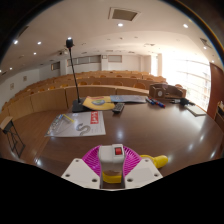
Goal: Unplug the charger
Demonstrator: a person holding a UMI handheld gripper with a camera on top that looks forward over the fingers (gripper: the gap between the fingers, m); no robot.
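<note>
Riding the hand-held gripper (112,172), the one camera looks forward, low across the table (150,128).

Just past the charger (117,159) between my fingers, bare table (150,125) lies open. Left of the charger a paper sheet (77,123) lies flat; farther beyond stands a microphone (72,75).

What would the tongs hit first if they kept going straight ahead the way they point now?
Probably the white charger block with the red button; it sits on the pink ribbed piece right between the open tongs at their tips. Beyond it the brown table looks free, though depth is unclear.
</note>
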